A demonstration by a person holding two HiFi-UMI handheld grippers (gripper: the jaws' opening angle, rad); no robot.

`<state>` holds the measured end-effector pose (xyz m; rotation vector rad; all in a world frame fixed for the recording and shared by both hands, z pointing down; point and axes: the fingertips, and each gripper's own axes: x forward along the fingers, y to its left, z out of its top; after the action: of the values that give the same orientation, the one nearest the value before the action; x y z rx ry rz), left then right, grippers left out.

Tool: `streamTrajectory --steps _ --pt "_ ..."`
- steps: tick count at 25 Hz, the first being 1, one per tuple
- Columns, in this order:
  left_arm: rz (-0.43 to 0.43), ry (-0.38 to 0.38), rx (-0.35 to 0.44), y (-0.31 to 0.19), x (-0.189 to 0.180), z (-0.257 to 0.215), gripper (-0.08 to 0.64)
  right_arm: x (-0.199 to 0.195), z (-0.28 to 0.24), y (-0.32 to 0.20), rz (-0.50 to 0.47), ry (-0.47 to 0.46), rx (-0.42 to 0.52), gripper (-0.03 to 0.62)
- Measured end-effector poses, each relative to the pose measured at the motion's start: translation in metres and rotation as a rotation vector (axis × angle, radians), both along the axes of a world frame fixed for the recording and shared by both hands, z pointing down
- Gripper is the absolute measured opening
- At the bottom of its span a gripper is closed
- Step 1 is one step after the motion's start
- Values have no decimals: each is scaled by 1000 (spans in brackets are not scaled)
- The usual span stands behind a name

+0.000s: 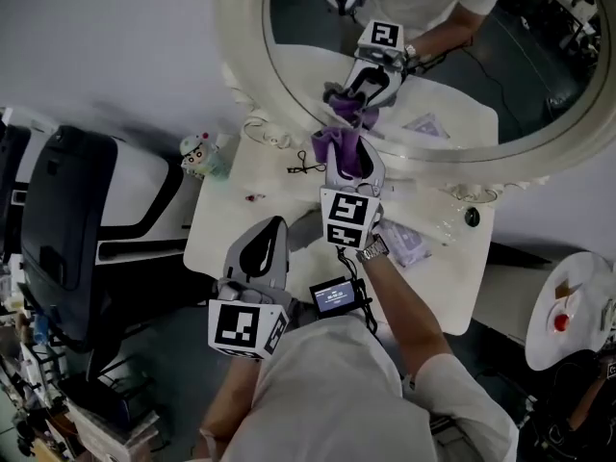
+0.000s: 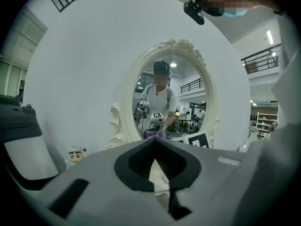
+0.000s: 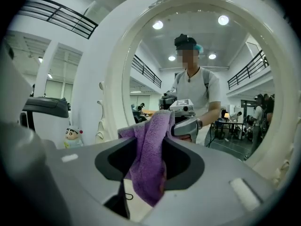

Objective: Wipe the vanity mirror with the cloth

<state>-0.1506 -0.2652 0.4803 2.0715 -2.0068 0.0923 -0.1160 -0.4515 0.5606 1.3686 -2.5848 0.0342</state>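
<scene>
Up close, the right gripper [image 3: 153, 142] has its fingers pinching the purple cloth [image 3: 148, 173] — its own view shows the fold hanging between them, with the vanity mirror [image 1: 303, 22] filling the background. Only the head view places the cloth right at the mirror's lower rim, above the white counter [image 1: 221, 234]. The left gripper [image 1: 271, 229] hovers over the counter's near side, fingers pressed together on nothing — its view alone takes in the whole oval frame, with a cartoon figurine [image 2: 75, 157] beside it.

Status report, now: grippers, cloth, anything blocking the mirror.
Right gripper shut on purple cloth, at lower edge of mirror. Left gripper shut, empty, well short of the glass. Figurine off to the side, nothing blocking.
</scene>
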Motion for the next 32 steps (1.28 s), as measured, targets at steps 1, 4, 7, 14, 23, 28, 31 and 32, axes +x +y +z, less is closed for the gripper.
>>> streamTrajectory --steps 1,4,7,14,23,28,31,32 --pt "-20 -2 -3 4 -5 1 2 -7 4 -2 -1 16 1 179" --pt "-71 -5 -10 14 -19 2 2 -13 21 -11 26 75 5 176" --pt "-87 -13 -14 19 -23 4 2 -7 32 -17 36 87 12 175" --pt "-27 -11 -15 9 0 8 2 28 57 -23 62 112 5 173" --pt "96 8 -20 -9 48 15 2 127 79 -38 203 127 -68 173" --pt "148 20 -14 -14 77 16 2 170 62 -43 262 123 -49 175" --pt "163 27 -10 -13 89 16 2 191 51 -42 285 107 -36 175" --pt "166 30 -8 -12 93 17 2 196 48 -41 286 109 -28 175"
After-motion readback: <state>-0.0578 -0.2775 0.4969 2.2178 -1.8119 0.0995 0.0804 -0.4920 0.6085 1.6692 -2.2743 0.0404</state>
